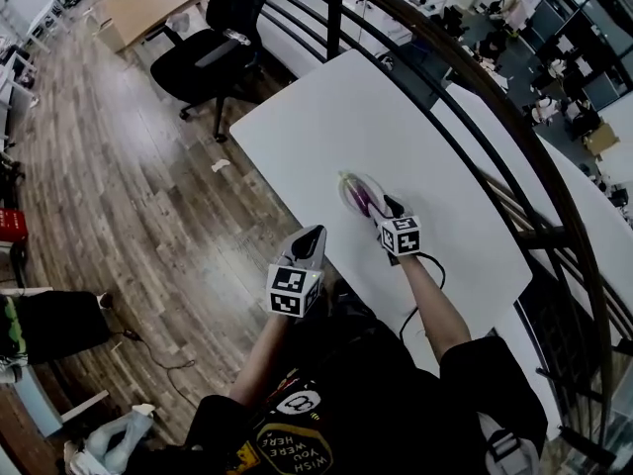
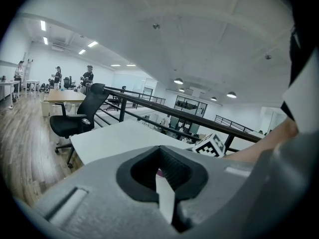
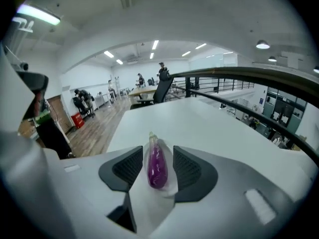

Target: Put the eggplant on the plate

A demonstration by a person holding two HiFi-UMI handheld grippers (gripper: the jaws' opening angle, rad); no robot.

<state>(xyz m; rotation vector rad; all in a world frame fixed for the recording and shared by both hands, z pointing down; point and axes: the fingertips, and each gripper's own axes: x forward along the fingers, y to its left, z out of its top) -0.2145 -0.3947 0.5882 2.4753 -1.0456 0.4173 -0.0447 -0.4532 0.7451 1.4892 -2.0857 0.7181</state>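
A purple eggplant [image 1: 362, 198] lies on a small pale plate [image 1: 346, 184] near the front middle of the white table [image 1: 396, 117]. My right gripper [image 1: 389, 209] is right behind the plate, open. In the right gripper view the eggplant [image 3: 156, 167] lies lengthwise between the two dark pads [image 3: 127, 169] with a narrow gap on each side, the plate [image 3: 171, 183] under it. My left gripper [image 1: 315, 234] hovers at the table's near edge, left of the plate. Its tips [image 2: 160, 151] meet, shut on nothing.
A black office chair [image 1: 213, 47] stands on the wood floor beyond the table's left corner. A dark railing [image 1: 495, 117] runs along the table's far and right side. The right gripper's marker cube [image 2: 212, 144] shows in the left gripper view.
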